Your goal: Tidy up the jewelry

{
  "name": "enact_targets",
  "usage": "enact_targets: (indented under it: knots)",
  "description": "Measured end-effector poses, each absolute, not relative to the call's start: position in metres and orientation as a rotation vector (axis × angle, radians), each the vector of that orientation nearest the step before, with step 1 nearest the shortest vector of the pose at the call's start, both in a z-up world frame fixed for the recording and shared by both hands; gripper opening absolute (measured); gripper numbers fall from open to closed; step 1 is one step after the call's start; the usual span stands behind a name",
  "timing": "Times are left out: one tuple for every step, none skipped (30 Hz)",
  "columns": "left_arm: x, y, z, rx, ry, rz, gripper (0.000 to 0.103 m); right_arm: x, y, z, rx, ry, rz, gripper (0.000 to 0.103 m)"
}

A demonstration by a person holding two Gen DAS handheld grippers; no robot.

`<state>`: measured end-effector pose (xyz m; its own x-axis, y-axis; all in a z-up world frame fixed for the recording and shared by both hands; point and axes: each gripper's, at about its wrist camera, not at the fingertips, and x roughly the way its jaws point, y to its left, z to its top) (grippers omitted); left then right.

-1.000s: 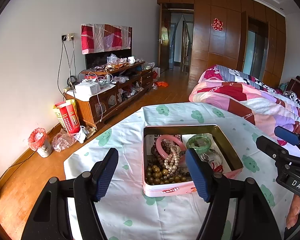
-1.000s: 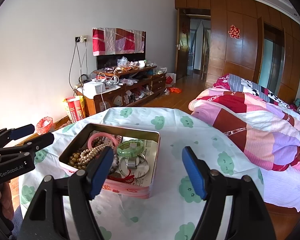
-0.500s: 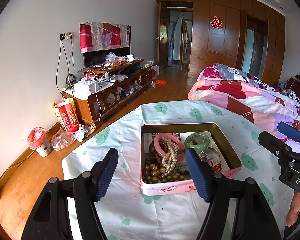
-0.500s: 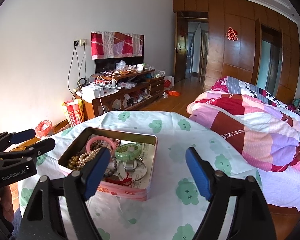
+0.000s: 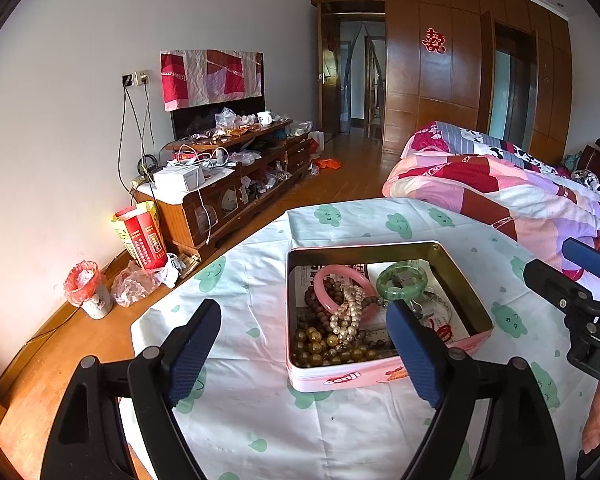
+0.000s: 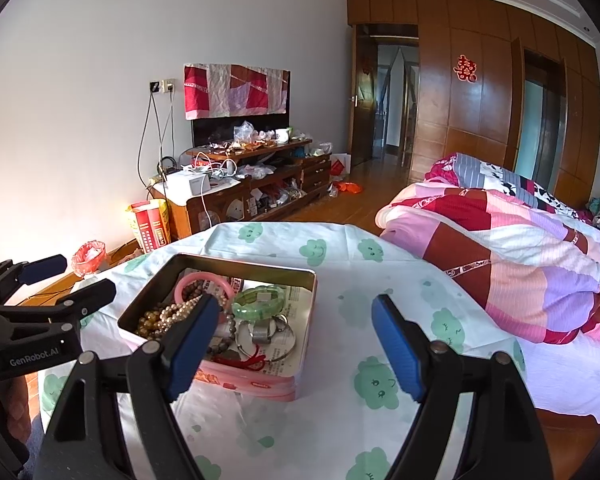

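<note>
Your left tool (image 5: pixel 302 354) has just been opening; nothing sits between its pads. Your right tool (image 6: pixel 296 346) also stands apart, empty. The pink tin (image 5: pixel 340 378) of jewelry rests on the counter (image 5: pixel 256 412), just ahead of both tools.

Lighting: bright, even daylight; warm glow on the left wall (image 5: pixel 40 200) near the floor. Focus sharp throughout. Strong fisheye curvature; black vignette at all corners.

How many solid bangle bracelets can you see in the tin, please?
2: a pink bangle toward the tin's far left, and a green bangle just right of it. Others may lie hidden under the beads.
</note>
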<state>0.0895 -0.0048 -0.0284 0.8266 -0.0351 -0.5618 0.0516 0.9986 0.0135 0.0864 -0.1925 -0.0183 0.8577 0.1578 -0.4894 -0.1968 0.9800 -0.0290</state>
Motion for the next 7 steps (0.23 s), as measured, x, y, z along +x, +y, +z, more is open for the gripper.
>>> enact_targets:
  knots:
    - [0.0898,-0.0036,-0.0289,0.032,0.591,-0.040,0.085,0.0871,-0.1921,-0.0187,-0.080,0.508,0.186,0.081]
    - [0.0899,-0.0029,-0.0291,0.030,0.586,-0.037,0.085,0.0863,-0.1928,-0.0194,-0.080,0.509,0.186,0.081]
    - [0.0890,-0.0039,-0.0297,0.031,0.583,-0.036,0.085,0.0865,-0.1933,-0.0203,-0.079,0.511,0.186,0.083]
    - [0.0894,-0.0033,-0.0299,0.031,0.581,-0.037,0.085,0.0870,-0.1936,-0.0212,-0.079,0.513,0.187,0.084]
    - [0.0898,-0.0028,-0.0298,0.031,0.578,-0.038,0.085,0.0870,-0.1944,-0.0222,-0.080,0.514,0.188,0.085]
    - [0.0898,-0.0030,-0.0299,0.031,0.576,-0.036,0.085,0.0877,-0.1950,-0.0236,-0.082,0.514,0.186,0.087]
    - [0.0899,-0.0034,-0.0301,0.029,0.576,-0.039,0.085,0.0889,-0.1954,-0.0248,-0.085,0.517,0.183,0.087]
